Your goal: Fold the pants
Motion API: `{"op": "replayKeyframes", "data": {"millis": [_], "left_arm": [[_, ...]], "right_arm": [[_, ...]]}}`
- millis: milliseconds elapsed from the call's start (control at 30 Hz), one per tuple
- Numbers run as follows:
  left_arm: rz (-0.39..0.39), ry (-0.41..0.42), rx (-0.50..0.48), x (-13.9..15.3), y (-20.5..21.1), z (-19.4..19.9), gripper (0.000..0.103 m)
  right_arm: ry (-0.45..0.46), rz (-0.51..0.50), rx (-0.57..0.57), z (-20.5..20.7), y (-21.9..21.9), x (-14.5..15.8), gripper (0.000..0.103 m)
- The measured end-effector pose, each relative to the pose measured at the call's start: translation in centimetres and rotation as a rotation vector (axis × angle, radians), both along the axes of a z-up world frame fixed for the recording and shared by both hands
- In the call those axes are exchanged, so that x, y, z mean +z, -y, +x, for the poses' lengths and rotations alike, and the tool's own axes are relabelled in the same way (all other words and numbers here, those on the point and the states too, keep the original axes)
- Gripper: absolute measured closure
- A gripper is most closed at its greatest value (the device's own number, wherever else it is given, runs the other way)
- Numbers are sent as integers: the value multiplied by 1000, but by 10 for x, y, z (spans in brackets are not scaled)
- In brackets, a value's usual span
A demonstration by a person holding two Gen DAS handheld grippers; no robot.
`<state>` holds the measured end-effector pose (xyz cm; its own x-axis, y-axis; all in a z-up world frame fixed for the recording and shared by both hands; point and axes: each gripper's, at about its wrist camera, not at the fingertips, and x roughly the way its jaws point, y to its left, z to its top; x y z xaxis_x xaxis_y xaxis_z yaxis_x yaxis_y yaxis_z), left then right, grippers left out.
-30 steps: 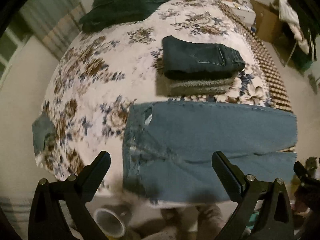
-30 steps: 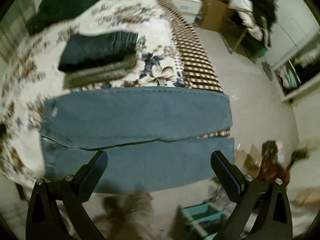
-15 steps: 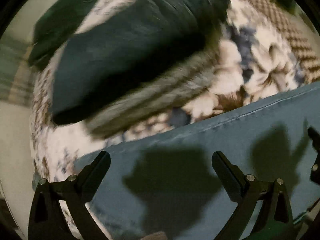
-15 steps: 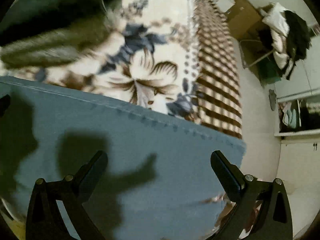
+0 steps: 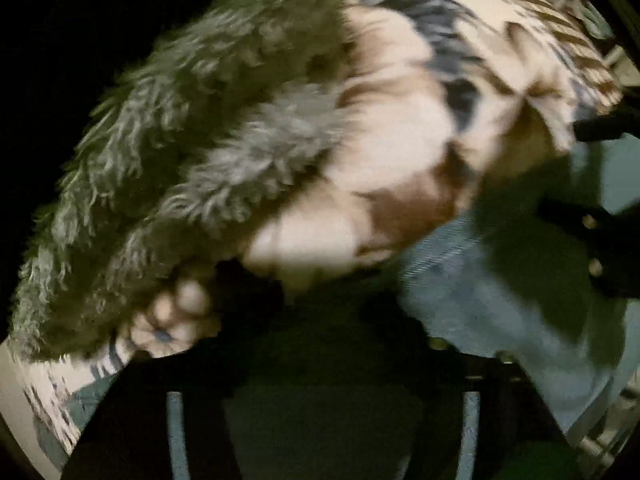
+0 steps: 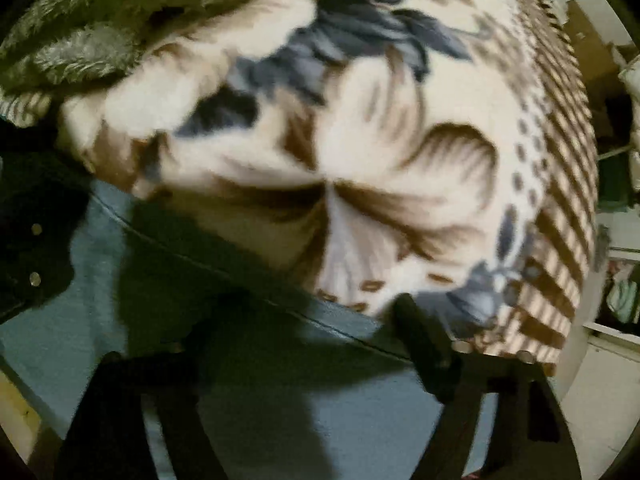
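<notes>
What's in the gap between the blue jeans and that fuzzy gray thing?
Only the flowered blanket, with nothing sitting on it. The right wrist view shows it best: the blue jeans lie at the bottom and the fuzzy gray thing sits up top left.

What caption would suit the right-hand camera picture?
Right gripper low over light blue jeans at their far edge, on a floral blanket.

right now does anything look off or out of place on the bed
Nothing stands out. The light blue jeans lie flat on the floral blanket, their far edge straight, beside the fuzzy grey-green folded garment. Both views are blurred, so small flaws could be missed.
</notes>
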<state>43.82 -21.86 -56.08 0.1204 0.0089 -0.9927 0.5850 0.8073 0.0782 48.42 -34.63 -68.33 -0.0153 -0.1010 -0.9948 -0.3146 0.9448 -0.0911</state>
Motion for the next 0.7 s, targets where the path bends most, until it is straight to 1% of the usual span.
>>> {"op": "replayKeyframes", "data": {"millis": [33, 67, 100, 133, 200, 233, 333, 433, 533, 567, 600, 633, 667, 700], "left_arm": [[-19, 1, -11, 4, 0, -1, 81], [-15, 14, -15, 6, 1, -2, 86], [-2, 31, -22, 9, 1, -1, 99], [1, 42, -22, 12, 2, 1, 100], [-32, 44, 7, 27, -6, 5, 101], [-42, 56, 14, 33, -8, 4, 101], [-56, 95, 26, 58, -19, -2, 101], [-88, 130, 67, 88, -28, -7, 101], [-115, 145, 104, 115, -36, -17, 101], [-126, 153, 118, 118, -29, -34, 101], [-139, 161, 136, 130, -34, -42, 101], [-146, 165, 149, 133, -27, -51, 101], [-152, 170, 160, 124, -14, -77, 101], [-166, 171, 178, 134, -18, -90, 101]], "right_arm": [[-2, 16, 4, 2, -1, 1, 52], [1, 43, 7, 1, -1, 3, 59], [5, 54, 11, 0, -2, 5, 73], [10, 59, 8, -1, -3, 7, 85], [18, 70, -8, -4, -1, 13, 92], [30, 71, -26, -6, 2, 17, 95], [65, 83, -76, -14, 12, 31, 97], [104, 88, -108, -29, 24, 52, 98], [147, 96, -131, -44, 32, 79, 98], [161, 100, -138, -49, 34, 88, 98], [177, 100, -143, -57, 37, 99, 98], [187, 99, -146, -58, 29, 103, 98], [202, 98, -152, -66, 25, 113, 98], [212, 96, -154, -72, 9, 118, 98]]}}
